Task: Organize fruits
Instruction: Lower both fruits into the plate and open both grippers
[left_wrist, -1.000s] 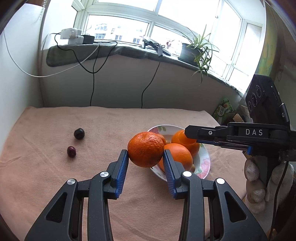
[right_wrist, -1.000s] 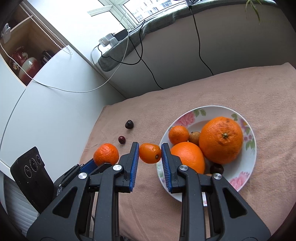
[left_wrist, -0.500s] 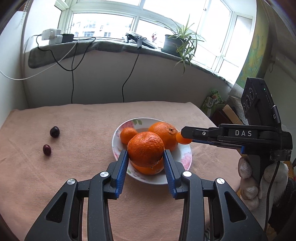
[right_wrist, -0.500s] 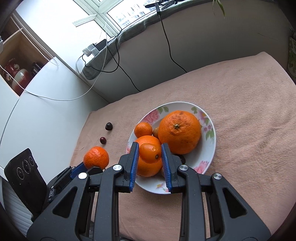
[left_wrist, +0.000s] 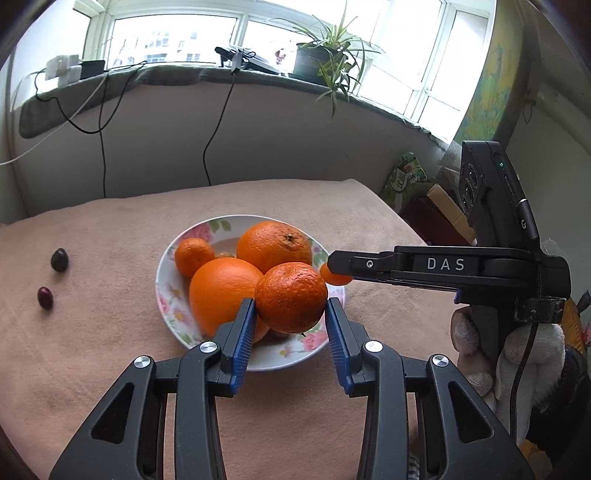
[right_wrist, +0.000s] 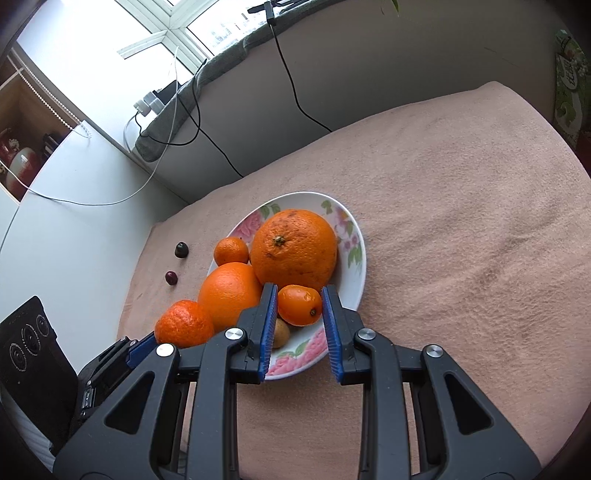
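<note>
Bowl (left_wrist: 166, 275): white, printed with pink flowers and green leaves.
Mandarin (left_wrist: 291, 297): deep orange, dimpled skin.
Kumquat (right_wrist: 299, 305): glossy orange, small dark stem spot.
Large orange (right_wrist: 294, 249): orange, brown-flecked, green stem.
Smooth orange (right_wrist: 229, 290): plain bright orange.
Small mandarin (right_wrist: 231, 251): orange.
Two cherries: one near-black (left_wrist: 59, 260), one dark red (left_wrist: 45, 297).
Bench (right_wrist: 461, 221) cover: dusty pink, plain.
Fingers (left_wrist: 243, 338): black, lined with ribbed blue pads.
Right gripper (left_wrist: 334, 273) body: black, lettered "DAS" in white.

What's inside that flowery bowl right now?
The bowl holds a large orange, a smoother orange, a small mandarin and a brownish fruit. Whatever lies beneath them is covered.
</note>
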